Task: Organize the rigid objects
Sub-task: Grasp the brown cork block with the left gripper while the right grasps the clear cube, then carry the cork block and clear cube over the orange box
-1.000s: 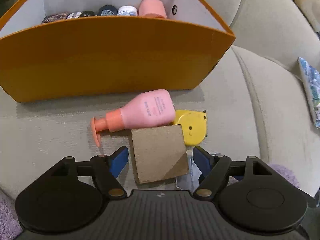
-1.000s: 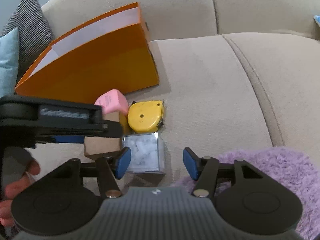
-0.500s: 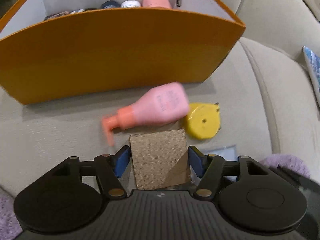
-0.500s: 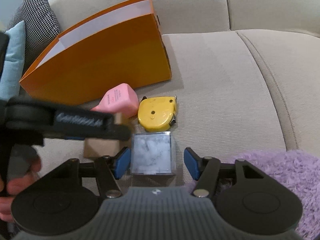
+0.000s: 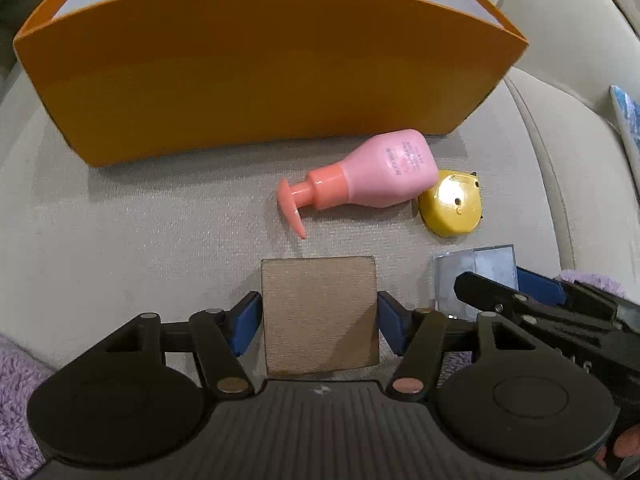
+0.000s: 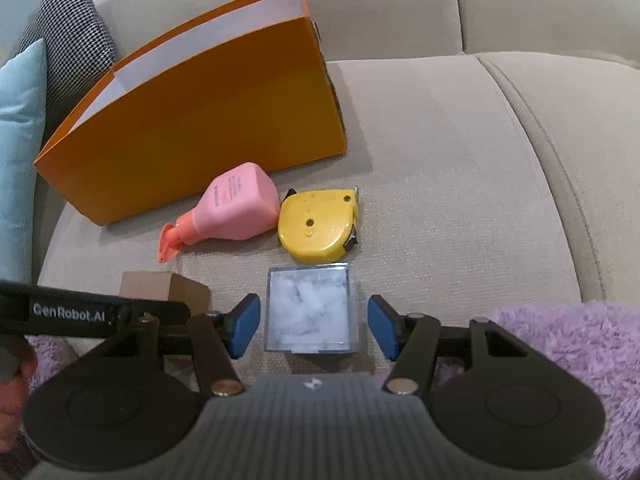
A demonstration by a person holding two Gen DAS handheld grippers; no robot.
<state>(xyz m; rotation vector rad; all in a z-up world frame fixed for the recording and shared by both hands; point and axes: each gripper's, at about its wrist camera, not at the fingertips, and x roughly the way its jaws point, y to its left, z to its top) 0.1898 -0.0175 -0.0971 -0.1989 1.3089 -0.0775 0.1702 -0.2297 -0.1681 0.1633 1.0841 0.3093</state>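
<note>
Left wrist view: the left gripper (image 5: 319, 326) pinches a brown cardboard cube (image 5: 320, 312); bare beige sofa cushion (image 5: 140, 232) lies ahead, up to the orange box (image 5: 256, 68). Right wrist view: the right gripper (image 6: 313, 324) stands spread around a clear plastic cube (image 6: 310, 308), pads apart from it, near the cushion's front edge.

Both views are evenly and softly lit from above, with moderate indoor brightness and no hard glare; only faint sheen shows on the pink bottle (image 5: 384, 172) and the clear box (image 6: 310, 310). Short, diffuse shadows lie beneath the orange bin (image 5: 260, 68) along its lower edge, beside the brown block (image 6: 166, 288), and under the yellow tape measure (image 6: 318, 224). Strong fisheye distortion bows the bin's edges and the sofa (image 6: 440, 160) seams, the corners darken, and detail is soft throughout, most so at the margins.
</note>
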